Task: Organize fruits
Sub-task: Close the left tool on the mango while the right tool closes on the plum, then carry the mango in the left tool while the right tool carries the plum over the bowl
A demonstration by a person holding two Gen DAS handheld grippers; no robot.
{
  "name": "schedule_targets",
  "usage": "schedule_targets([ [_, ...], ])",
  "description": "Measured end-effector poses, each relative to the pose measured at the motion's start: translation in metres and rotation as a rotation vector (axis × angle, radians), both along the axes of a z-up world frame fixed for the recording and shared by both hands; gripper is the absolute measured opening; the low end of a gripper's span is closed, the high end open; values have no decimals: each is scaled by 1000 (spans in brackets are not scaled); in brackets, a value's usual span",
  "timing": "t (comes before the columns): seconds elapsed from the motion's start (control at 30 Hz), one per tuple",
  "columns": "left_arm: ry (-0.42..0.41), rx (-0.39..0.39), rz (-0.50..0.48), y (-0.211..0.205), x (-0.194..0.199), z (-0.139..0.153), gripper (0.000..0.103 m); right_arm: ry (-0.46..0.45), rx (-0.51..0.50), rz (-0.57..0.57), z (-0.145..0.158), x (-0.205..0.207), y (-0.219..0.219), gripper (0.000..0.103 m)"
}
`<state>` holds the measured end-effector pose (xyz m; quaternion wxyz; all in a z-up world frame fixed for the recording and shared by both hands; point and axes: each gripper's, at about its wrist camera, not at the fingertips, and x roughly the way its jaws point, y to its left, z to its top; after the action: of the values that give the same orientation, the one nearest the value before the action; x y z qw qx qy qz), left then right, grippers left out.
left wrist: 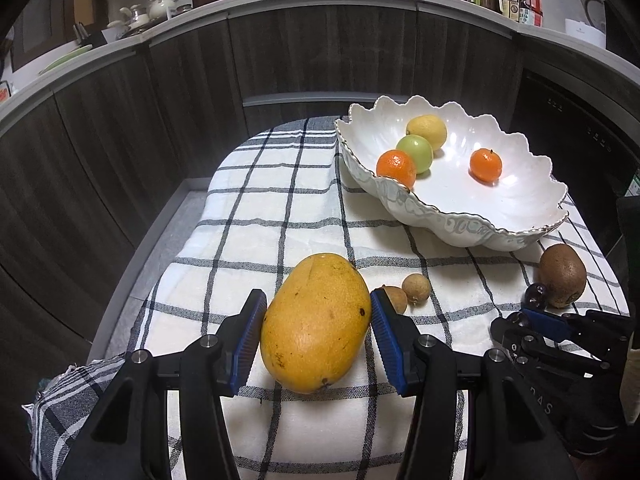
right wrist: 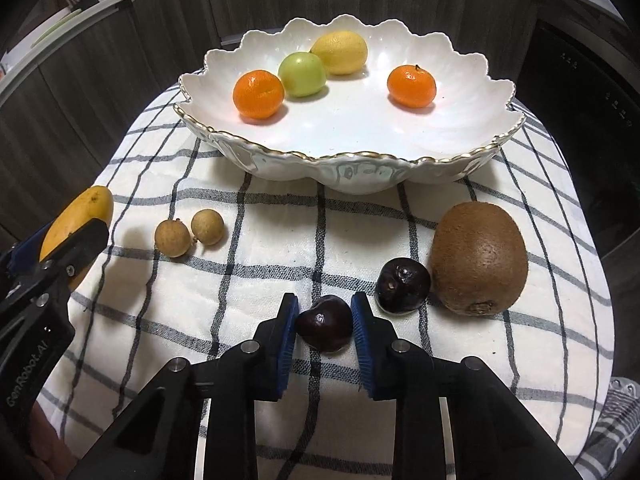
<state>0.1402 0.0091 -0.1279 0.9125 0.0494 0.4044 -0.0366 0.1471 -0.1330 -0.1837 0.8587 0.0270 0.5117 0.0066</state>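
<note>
Flanking the mango (left wrist: 316, 322), left gripper (left wrist: 318, 308) jaws spread; right gripper (right wrist: 324, 314) jaws pinching a cherry (right wrist: 325, 329).

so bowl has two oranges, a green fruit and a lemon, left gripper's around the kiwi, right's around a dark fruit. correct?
Not quite: the left gripper brackets the mango, not the kiwi, which sits untouched on the cloth, as the left wrist view shows. The bowl contents and the right gripper around the dark fruit are correct.
</note>
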Motion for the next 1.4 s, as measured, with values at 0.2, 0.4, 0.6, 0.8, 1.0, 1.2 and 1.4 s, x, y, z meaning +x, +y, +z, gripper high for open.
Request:
schedule_targets([
  [0.2, -11, -9, -2, -1, 0, 6, 52, -37, -5, 24, 12, -4, 4, 28],
  [0.4, -39, -27, -14, -8, -2, 21, 52, -80, 2, 13, 34, -8, -1, 28],
  [0.6, -77, -48, -37, -18, 5, 43, 52, -150, 8, 8, 66, -6, -9, 28],
  [0.8, -110, -65, -67, -34, 24, 64, 52, -211, -2, 6, 92, 9, -21, 28],
  [1.0, -149, -85, -104, -53, 53, 78, 52, -224, 3, -2, 106, 33, -37, 28],
  [1.2, -125, -79, -141, -74, 84, 70, 52, -223, -11, -18, 106, 59, -51, 28],
  [1.4, -66, -89, -159, -83, 104, 52, 52, -202, -14, -31, 98, 82, -58, 28],
])
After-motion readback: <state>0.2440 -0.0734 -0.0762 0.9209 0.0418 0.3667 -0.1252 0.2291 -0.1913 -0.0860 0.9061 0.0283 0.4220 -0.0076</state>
